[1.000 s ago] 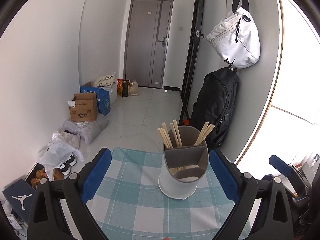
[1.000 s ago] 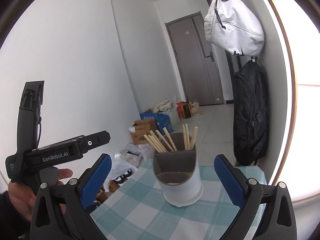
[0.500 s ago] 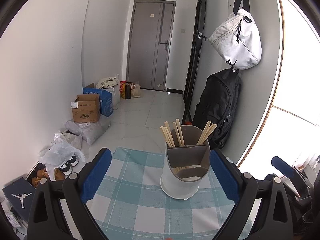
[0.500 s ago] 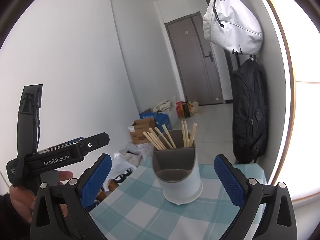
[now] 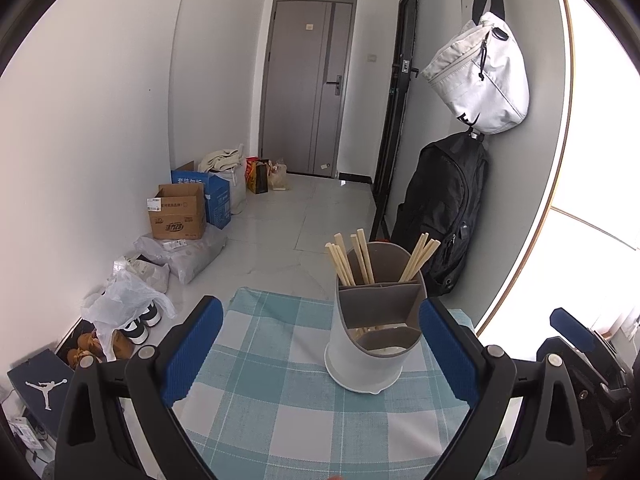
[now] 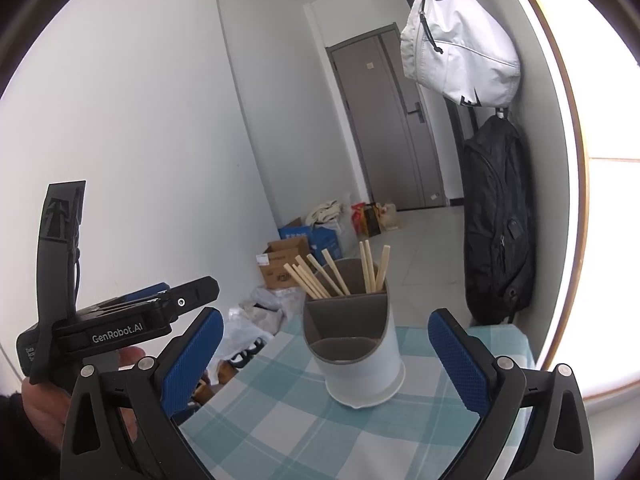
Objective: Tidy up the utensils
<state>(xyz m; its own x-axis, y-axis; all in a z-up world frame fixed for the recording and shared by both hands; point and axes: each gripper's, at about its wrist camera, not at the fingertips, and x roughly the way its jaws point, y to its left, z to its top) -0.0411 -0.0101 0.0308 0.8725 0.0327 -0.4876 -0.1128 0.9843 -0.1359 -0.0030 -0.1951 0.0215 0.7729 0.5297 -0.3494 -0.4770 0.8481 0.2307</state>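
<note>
The utensil holder (image 5: 374, 320) stands upright on the checked cloth (image 5: 280, 392) that covers the bench, toward its far right part, with wooden chopsticks (image 5: 352, 258) leaning out of its rear compartments. From the left wrist view we count two groups of sticks, one at the left rear and one at the right rear, while the front pocket looks empty. We see no loose utensil on the cloth, so we judge the sorting is nearly or fully done.

Both of our tools are empty. The left hand-held gripper (image 5: 320, 354) has its blue pads spread wide on either side of the holder, touching nothing. The right hand-held gripper (image 6: 324, 360) is equally wide and also clear of it.

If anything remains, we should approach slowly from above. A sideways brush could tip the holder or scatter the sticks, and its base sits near the cloth's edge.

The right wrist view shows what the left cannot: the left tool's body held in the person's hand (image 6: 40, 404), off to the left. The left wrist view alone looks down into the holder's dividers.
</note>
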